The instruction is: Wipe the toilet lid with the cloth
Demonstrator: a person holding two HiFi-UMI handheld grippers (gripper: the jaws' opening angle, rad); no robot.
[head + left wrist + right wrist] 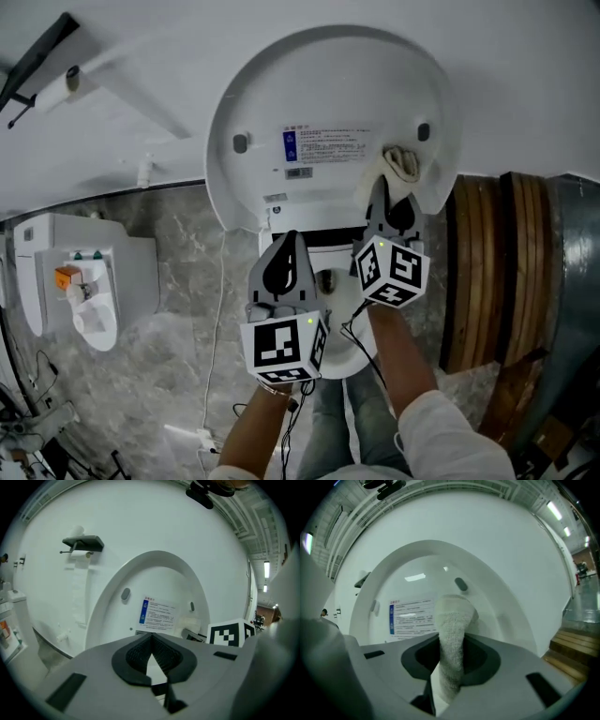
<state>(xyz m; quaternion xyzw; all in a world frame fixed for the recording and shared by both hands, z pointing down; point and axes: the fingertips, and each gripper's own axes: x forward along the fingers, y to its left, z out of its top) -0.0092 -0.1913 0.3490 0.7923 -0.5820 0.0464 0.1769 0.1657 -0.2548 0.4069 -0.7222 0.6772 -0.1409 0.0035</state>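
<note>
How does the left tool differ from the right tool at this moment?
The right tool is shut on the white cloth; the left tool is shut on nothing. The right tool is nearer the raised toilet lid; the left tool sits farther back, over the bowl. Both are grey and point toward the lid.

The raised toilet lid (pixel 328 103) stands at twelve o'clock from the person. The cloth (pixel 403 161) lies over its four o'clock part, between the jaws of the right claw (pixel 382 187). The left claw (pixel 289 239) sits at that claw's eight o'clock, below the lid. Wooden planks (pixel 492 272) stand at three o'clock. A paper holder (pixel 37 56) hangs at ten o'clock on the wall (pixel 169 37).
</note>
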